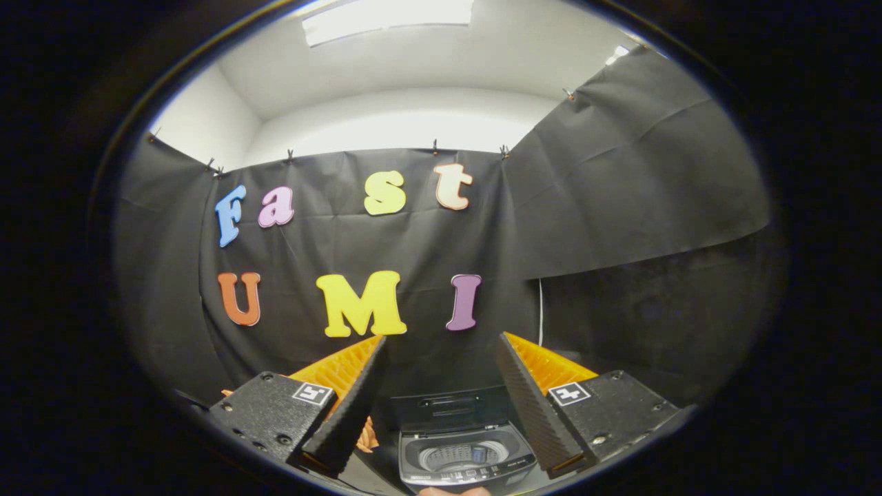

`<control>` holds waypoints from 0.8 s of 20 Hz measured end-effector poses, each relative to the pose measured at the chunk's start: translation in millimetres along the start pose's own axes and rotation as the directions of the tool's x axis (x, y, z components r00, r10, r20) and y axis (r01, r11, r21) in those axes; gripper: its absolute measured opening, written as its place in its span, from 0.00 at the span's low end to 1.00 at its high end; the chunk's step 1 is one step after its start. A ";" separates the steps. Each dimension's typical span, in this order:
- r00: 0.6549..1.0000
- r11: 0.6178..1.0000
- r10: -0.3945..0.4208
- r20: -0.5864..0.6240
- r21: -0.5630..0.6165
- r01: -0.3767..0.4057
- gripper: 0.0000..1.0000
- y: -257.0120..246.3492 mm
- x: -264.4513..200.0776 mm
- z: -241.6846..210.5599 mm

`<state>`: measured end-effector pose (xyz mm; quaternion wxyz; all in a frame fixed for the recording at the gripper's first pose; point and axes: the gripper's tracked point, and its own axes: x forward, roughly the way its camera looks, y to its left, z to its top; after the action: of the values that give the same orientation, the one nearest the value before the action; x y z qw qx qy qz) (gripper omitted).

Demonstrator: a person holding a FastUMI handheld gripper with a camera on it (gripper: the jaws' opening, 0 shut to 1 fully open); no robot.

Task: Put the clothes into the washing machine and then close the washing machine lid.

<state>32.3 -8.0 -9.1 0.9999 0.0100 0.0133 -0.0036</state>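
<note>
The gripper (pixel 441 351) is hovering wide open and holding nothing above the small grey top-loading washing machine (pixel 467 460), whose lid is standing raised, while orange clothes (pixel 367 436) are lying beside it, so loading and closing seem undone.

Gripper (pixel 441 344) held high with its jaws wide apart, above a small washing machine (pixel 467 451).

The two fingers (pixel 351 403) stood far from each other and nothing was between them at their tips. Lower down, between the fingers and near their bases, the washing machine was seen from above: its lid (pixel 448 412) was raised at the back, and the drum (pixel 460 455) was open, with its ribbed inner wall visible. A piece of orange cloth (pixel 367 435) lay just beside the left finger, left of the machine, partly hidden by that finger. Beyond the fingers hung the black cloth wall (pixel 413 241), and above it a white ceiling with a bright light panel (pixel 386 17).
</note>
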 end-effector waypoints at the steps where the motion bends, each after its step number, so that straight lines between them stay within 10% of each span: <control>1: 1.000 1.000 -0.002 0.005 -0.003 0.002 0.99 2.4 -0.2 0.9; 16: 0.998 0.998 0.053 -0.031 -0.014 -0.053 0.98 94.9 5.7 -15.6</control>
<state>38.3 87.1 -23.0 0.9993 0.0030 0.0284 0.0231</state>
